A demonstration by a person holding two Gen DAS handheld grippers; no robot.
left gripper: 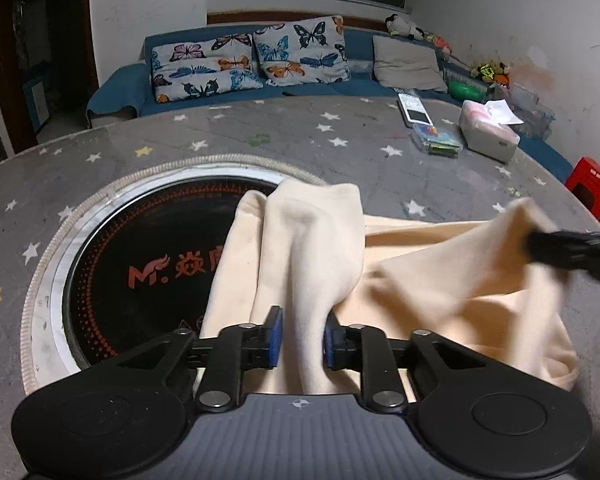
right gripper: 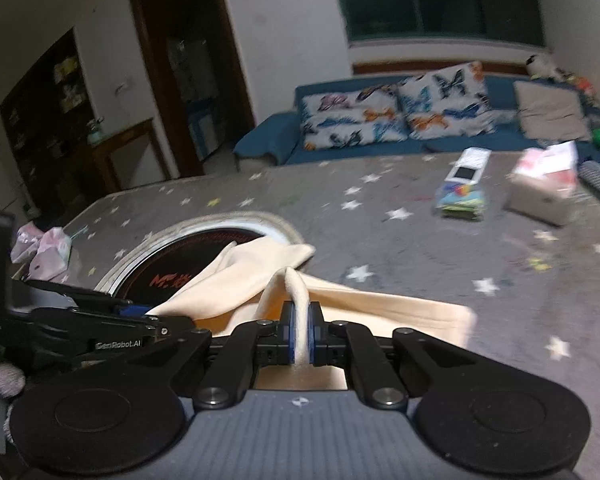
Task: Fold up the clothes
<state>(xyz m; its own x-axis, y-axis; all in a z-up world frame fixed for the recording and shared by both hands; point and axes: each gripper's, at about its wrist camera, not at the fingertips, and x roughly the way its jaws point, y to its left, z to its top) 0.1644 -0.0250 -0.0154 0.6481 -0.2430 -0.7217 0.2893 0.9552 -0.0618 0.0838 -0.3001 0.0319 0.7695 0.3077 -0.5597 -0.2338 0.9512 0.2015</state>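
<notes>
A grey star-print table (left gripper: 340, 136) fills both views, with a blue sofa (left gripper: 116, 88) behind it and a round black hotplate (left gripper: 140, 264) set into the table at lower left. A cream cloth (left gripper: 312, 240) lies partly over the hotplate and spreads toward the lower right.

It looks light, soft and limp, so it would likely sag from any pinch; edges and corners seem the best places to hold.

The left gripper (left gripper: 300, 332) has a raised ridge of cloth between its blue pads, which stand a little apart and seem to clamp it. The right gripper (right gripper: 300, 334) is pinched tight on a thin fold, at bottom centre of its view.
</notes>
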